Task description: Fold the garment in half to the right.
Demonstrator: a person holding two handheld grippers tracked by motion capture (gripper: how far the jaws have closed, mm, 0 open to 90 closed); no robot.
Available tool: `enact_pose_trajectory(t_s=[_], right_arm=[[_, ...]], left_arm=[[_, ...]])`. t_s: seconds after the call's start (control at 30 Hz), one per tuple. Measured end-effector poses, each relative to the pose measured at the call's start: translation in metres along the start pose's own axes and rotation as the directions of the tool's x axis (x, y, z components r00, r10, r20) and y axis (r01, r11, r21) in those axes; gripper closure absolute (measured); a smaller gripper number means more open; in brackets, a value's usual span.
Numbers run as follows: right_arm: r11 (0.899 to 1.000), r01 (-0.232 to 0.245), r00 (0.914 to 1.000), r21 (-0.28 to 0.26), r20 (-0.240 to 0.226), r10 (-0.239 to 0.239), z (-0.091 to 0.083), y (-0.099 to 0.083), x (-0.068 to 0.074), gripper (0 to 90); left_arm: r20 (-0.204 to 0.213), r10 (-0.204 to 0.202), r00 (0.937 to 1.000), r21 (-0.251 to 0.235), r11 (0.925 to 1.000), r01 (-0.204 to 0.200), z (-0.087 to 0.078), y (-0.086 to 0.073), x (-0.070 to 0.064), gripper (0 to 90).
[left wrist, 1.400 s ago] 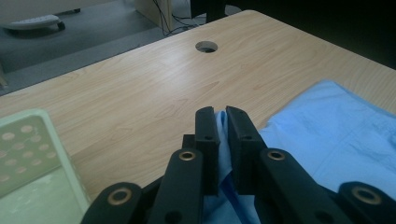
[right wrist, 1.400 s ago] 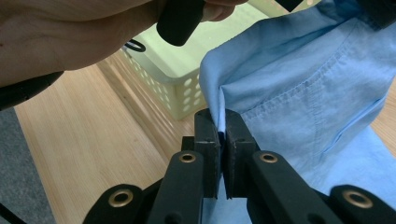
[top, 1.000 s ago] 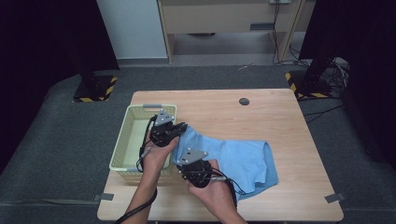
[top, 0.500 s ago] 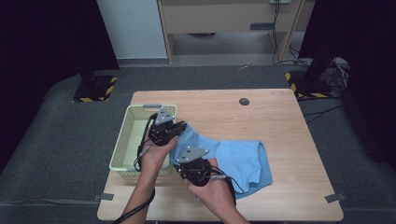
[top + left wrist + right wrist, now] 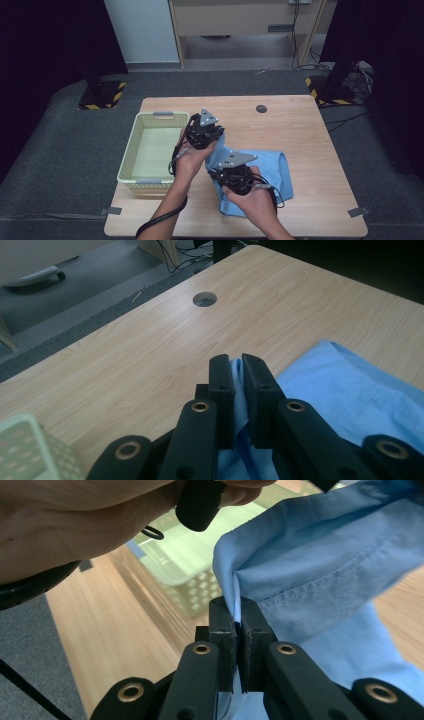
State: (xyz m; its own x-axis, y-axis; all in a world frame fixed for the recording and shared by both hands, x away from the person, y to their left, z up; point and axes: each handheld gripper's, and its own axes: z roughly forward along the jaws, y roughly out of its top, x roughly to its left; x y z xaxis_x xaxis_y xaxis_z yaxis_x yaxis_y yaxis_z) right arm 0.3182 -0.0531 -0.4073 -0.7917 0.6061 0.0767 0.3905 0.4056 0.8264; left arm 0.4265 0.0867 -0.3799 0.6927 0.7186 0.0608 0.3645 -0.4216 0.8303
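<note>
Both clamped on the blue shirt [image 5: 267, 167]: left hand-held gripper [image 5: 238, 365], right hand-held gripper [image 5: 239, 611]; probably mid-lift off desk [image 5: 300, 125], next swing it over the basket [image 5: 131, 150].

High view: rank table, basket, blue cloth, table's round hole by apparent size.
1. table
2. basket and blue cloth: look alike, cloth partly covered by hands, so unranked
3. round hole

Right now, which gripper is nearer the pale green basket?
Left. The left gripper hangs just past the basket's right rim, shut on the blue cloth. The right gripper pinches that cloth farther out over the table.
</note>
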Motion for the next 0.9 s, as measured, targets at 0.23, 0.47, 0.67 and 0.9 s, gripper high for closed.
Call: enact_pose_trajectory(t_s=[0.23,0.47,0.67,0.9], right_arm=[[0.999,-0.046,0.9989,0.002,0.012,0.046,-0.017,-0.019,-0.028,87.0],[0.998,-0.066,0.9978,-0.002,0.008,0.066,-0.035,-0.023,-0.040,87.0],[0.996,-0.084,0.9964,-0.002,0.007,0.084,-0.051,-0.025,-0.049,87.2],[0.995,-0.100,0.9949,0.008,0.010,0.100,-0.065,-0.034,-0.062,87.3]], left_arm=[[0.006,0.041,0.9992,0.027,0.9988,-0.041,0.015,0.013,-0.013,84.2],[0.014,0.073,0.9973,0.032,0.9968,-0.073,0.021,0.028,-0.028,84.2],[0.024,0.096,0.9951,0.045,0.9943,-0.097,0.027,0.039,-0.036,84.1],[0.078,0.070,0.9945,0.043,0.9964,-0.074,0.044,0.040,-0.047,84.2]])
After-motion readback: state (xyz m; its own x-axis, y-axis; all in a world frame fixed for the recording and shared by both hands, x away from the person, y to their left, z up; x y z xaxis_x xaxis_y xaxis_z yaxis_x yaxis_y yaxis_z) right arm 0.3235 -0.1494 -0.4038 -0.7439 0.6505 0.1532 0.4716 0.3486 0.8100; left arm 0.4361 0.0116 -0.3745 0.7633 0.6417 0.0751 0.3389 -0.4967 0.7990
